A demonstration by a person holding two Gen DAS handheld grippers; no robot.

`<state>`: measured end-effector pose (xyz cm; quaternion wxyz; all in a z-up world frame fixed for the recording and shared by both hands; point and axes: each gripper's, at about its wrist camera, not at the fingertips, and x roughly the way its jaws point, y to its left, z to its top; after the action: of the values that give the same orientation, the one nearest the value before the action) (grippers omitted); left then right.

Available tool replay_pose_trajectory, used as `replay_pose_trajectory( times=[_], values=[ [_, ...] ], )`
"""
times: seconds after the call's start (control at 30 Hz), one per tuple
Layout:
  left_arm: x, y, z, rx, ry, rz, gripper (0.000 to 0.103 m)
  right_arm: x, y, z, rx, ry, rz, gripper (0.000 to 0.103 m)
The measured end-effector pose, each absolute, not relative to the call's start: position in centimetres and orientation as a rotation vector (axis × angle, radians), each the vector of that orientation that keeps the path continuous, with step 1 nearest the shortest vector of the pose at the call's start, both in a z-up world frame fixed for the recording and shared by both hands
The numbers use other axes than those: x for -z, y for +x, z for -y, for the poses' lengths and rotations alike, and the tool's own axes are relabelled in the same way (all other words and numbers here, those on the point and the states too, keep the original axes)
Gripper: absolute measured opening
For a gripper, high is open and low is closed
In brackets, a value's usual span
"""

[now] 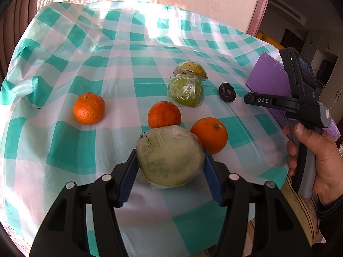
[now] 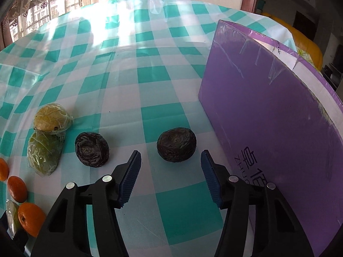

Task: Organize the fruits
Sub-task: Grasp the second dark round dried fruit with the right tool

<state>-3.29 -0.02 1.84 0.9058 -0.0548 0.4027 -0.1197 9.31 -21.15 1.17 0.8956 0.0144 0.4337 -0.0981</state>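
My left gripper point(image 1: 170, 157) has its jaws on both sides of a pale green plastic-wrapped fruit point(image 1: 170, 157) resting on the checked tablecloth point(image 1: 64, 64); the pads touch its sides. Three oranges point(image 1: 89, 108) point(image 1: 164, 114) point(image 1: 209, 135) lie around it. Farther back lie a wrapped green fruit point(image 1: 185, 90), a wrapped yellow fruit point(image 1: 190, 69) and a dark wrinkled fruit point(image 1: 227, 92). My right gripper point(image 2: 170, 158) is open, just in front of a dark wrinkled fruit point(image 2: 176, 145). A second dark fruit point(image 2: 92, 149) lies to its left. The right gripper point(image 1: 253, 100) also shows in the left wrist view.
A purple cardboard box point(image 2: 268, 107) stands at the right, close to my right gripper. The table's right edge point(image 1: 285, 171) runs near the hand. Wrapped green point(image 2: 45, 156) and yellow point(image 2: 52, 117) fruits and oranges point(image 2: 17, 189) lie at the left of the right wrist view.
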Motion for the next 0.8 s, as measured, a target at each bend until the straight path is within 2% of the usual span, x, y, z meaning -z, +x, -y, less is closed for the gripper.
replay_pose_trajectory(
  times=[0.1, 0.3, 0.43, 0.8],
  values=[
    [-1.8, -3.3, 0.0, 0.247, -0.113, -0.831, 0.059, -0.8, 9.9, 21.4, 0.203, 0.044, -0.923, 0.047],
    [-1.8, -3.3, 0.0, 0.247, -0.112, -0.831, 0.059, -0.6, 10.8, 21.7, 0.183, 0.062, -0.931, 0.044],
    [-1.8, -3.3, 0.0, 0.247, -0.114, -0.830, 0.058, -0.7, 10.9, 22.0, 0.140, 0.090, -0.930, 0.037],
    [-2.1, -3.4, -0.3, 0.227, -0.125, -0.820, 0.058, -1.1, 9.0, 22.2, 0.006, 0.137, -0.901, 0.037]
  ],
)
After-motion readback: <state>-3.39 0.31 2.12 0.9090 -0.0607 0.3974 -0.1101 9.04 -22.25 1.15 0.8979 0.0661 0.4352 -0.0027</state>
